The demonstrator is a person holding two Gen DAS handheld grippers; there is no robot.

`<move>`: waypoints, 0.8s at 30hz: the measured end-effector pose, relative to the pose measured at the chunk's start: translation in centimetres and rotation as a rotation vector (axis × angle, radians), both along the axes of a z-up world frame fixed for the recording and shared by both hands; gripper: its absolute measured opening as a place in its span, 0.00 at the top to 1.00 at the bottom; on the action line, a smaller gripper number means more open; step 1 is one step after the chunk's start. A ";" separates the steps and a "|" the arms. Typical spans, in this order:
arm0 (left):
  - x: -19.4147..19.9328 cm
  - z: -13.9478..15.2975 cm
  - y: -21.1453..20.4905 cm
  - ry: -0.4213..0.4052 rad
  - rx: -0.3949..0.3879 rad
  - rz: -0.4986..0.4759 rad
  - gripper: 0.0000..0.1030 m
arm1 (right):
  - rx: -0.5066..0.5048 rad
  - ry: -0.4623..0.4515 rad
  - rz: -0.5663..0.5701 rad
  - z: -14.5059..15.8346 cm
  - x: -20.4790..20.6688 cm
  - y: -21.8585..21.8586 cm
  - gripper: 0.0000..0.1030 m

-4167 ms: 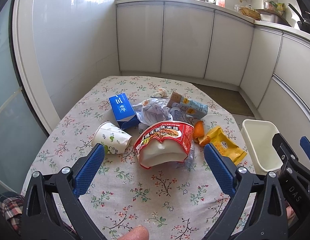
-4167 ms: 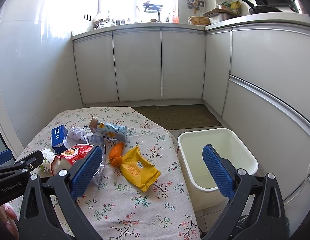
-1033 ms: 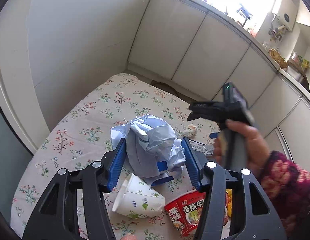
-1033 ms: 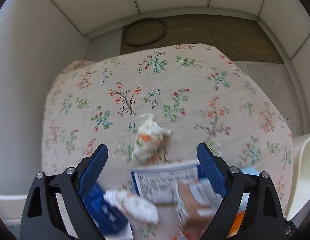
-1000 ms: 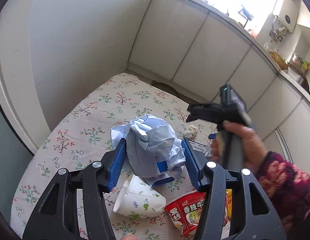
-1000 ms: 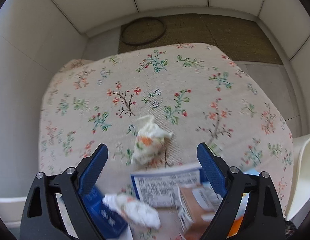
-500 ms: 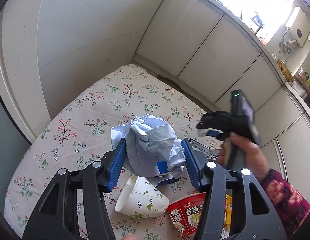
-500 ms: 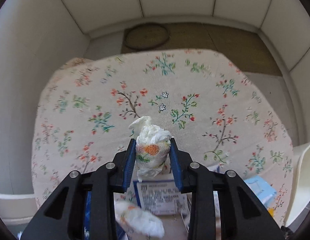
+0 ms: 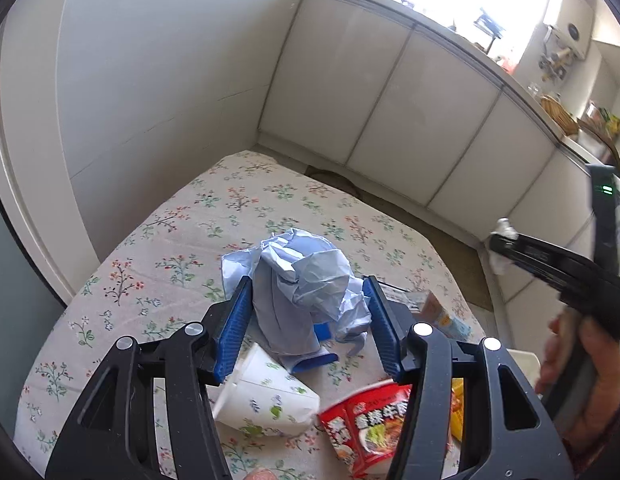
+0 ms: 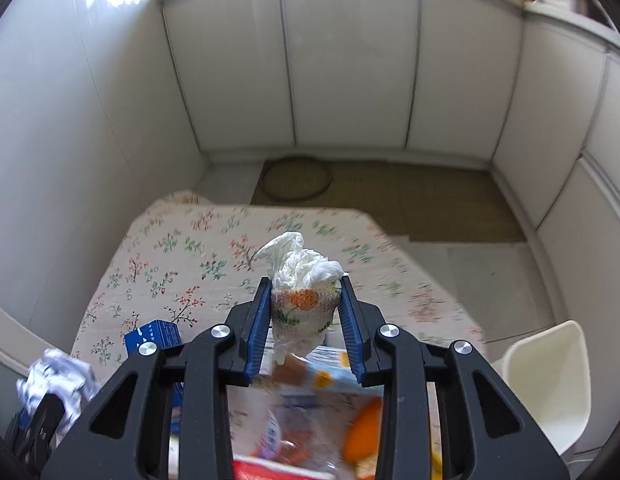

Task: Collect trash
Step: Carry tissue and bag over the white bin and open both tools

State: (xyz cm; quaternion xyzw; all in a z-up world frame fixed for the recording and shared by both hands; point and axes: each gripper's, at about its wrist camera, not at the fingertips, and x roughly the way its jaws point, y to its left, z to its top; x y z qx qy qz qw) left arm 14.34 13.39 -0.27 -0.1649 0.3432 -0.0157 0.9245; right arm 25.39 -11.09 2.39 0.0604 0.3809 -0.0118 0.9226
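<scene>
Item 1: crumpled blue paper [image 9: 306, 280], clamped between the pads of the left gripper [image 9: 308, 322] and held above the floral tabletop [image 9: 182, 248]. Light, soft, springy; a hold across its bulk looked sufficient. It stood roughly upright, long axis along the fingers.

Item 2: wadded tissue [image 10: 304, 296], printed with orange and green, pinched in the right gripper [image 10: 305, 326] over the tabletop's far end, loose white tail pointing up and away. Featherlight, crushable; best gripped mid-body.

Item 3: white bin [image 10: 550, 376], beside the tabletop; apparently empty, though its interior showed only partly.

Remaining on the tabletop: paper cup [image 9: 266, 396], red noodle bowl [image 9: 366, 416], blue box [image 10: 154, 334].
</scene>
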 end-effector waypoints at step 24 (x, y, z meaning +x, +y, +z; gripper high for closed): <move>-6.4 2.8 -19.0 -0.090 0.117 -0.273 0.48 | -0.208 -0.125 -0.360 -1.5 -15.9 -20.4 0.66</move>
